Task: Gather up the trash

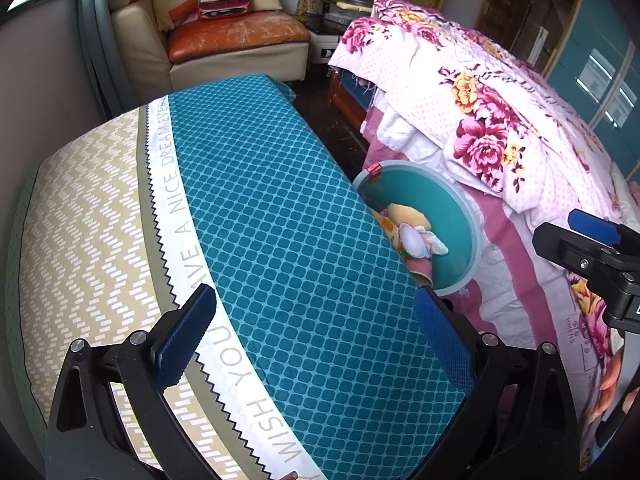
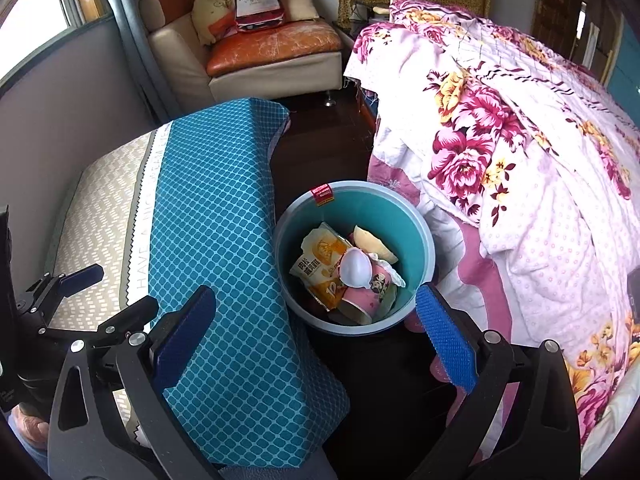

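Sitting on the dark floor between the teal-patterned cushion [image 2: 224, 216] and the floral quilt [image 2: 520, 152], the teal trash bin [image 2: 416, 248] stands upright, mouth up, just past the right gripper [image 2: 316, 336] toward 12 o'clock. Inside lie an orange snack wrapper [image 2: 320, 264], a white plastic spoon [image 2: 355, 269] and a pink paper cup [image 2: 366, 300] tipped on its side, mouth toward 6 o'clock. From the left wrist camera the cushion hides the bin's near half. Both the right gripper and the left gripper [image 1: 316, 340] have fingers spread wide, holding nothing.
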A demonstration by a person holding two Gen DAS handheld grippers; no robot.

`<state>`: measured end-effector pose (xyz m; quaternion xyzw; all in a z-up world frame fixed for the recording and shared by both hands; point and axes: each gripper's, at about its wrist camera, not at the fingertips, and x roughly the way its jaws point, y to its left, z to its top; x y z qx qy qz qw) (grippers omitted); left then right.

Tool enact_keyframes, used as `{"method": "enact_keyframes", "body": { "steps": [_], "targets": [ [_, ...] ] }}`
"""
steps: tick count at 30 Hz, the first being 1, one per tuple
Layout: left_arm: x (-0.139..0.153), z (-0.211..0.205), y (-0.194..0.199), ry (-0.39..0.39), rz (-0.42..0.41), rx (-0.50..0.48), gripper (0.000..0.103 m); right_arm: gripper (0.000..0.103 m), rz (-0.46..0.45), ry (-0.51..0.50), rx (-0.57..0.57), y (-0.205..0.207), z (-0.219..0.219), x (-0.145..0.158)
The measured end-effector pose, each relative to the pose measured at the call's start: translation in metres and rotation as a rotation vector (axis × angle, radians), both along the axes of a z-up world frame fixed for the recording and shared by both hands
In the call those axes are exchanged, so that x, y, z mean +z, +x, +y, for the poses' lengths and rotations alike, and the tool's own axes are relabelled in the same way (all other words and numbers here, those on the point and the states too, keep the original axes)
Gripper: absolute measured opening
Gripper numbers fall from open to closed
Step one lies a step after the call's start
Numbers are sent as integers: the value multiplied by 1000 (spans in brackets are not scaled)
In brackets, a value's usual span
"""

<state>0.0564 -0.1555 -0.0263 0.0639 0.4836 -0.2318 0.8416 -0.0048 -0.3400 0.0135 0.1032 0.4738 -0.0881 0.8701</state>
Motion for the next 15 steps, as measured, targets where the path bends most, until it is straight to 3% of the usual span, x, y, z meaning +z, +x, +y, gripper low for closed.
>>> {"method": "enact_keyframes", "body": {
  "steps": [15],
  "targets": [
    [0,2,3,12,-15,17,99,96,3,8,14,1,4,0]
  ]
}}
